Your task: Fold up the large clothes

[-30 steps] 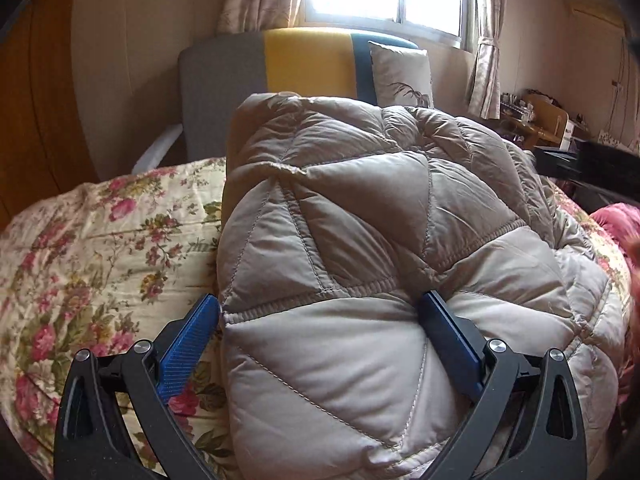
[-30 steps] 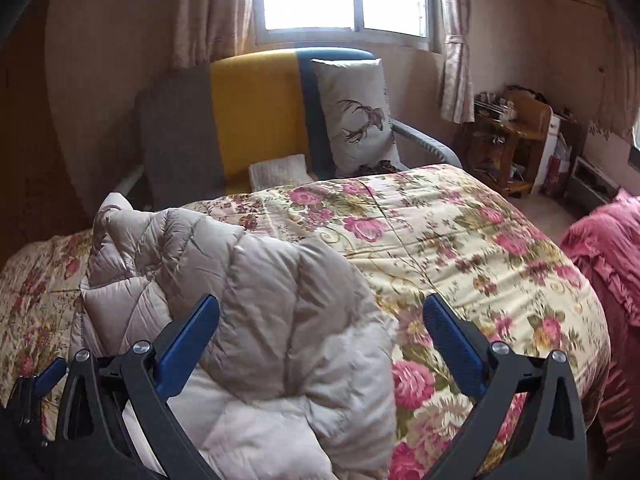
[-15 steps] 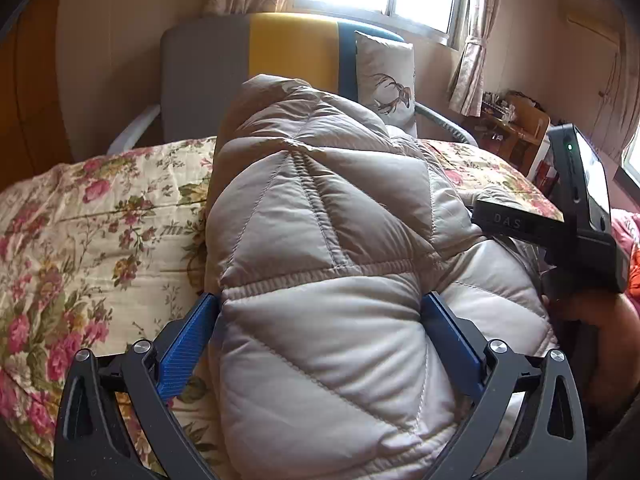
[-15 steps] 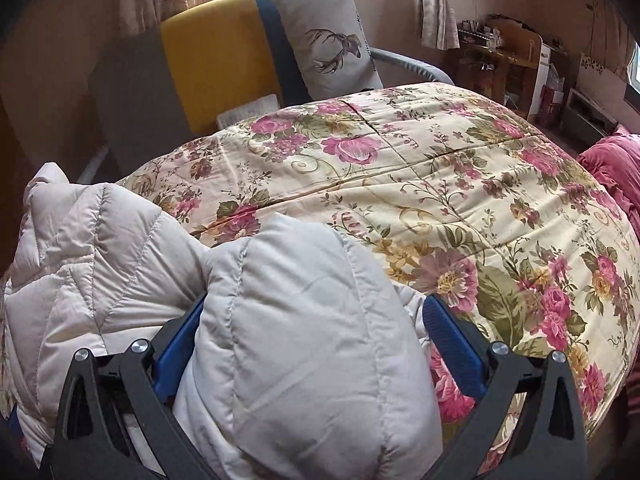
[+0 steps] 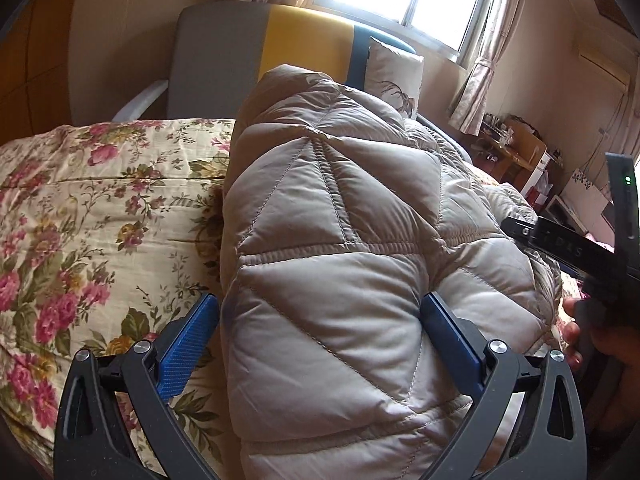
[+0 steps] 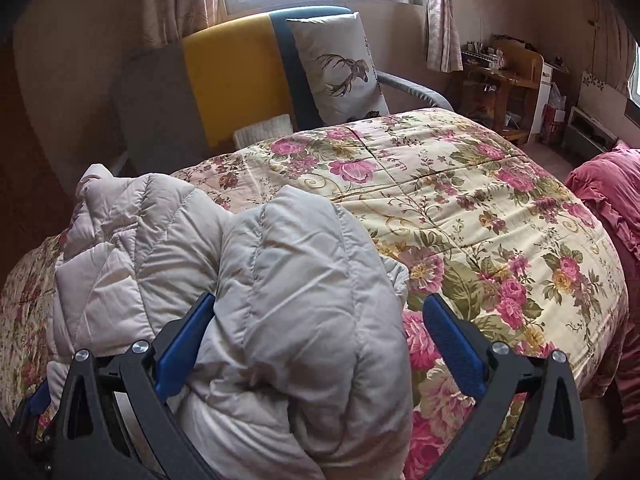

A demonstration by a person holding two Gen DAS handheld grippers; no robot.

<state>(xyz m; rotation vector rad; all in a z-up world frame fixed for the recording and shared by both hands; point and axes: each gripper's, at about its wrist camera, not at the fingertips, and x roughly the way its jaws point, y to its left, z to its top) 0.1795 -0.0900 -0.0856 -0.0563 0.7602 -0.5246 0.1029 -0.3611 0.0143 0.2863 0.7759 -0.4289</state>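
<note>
Left gripper (image 5: 320, 332): jaws spread wide, blue pads at 9 and 3 o'clock, padded jacket (image 5: 340, 240) bulging between them, fabric against both pads. Right gripper (image 6: 318, 334): jaws equally wide; jacket touches the 9 o'clock pad only, 3 o'clock pad free. In the left wrist view, a hand (image 5: 600, 344) at 3 o'clock grips the right gripper's handle.

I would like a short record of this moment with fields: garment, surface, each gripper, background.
garment: beige quilted down jacket, bunched up on the bed
surface: floral quilt covering the bed
left gripper: fingers wide apart, jacket bulk between them
right gripper: fingers wide apart, a jacket fold between them, right finger clear of the fabric
background: deer-print pillow on a grey, yellow and blue armchair
</note>
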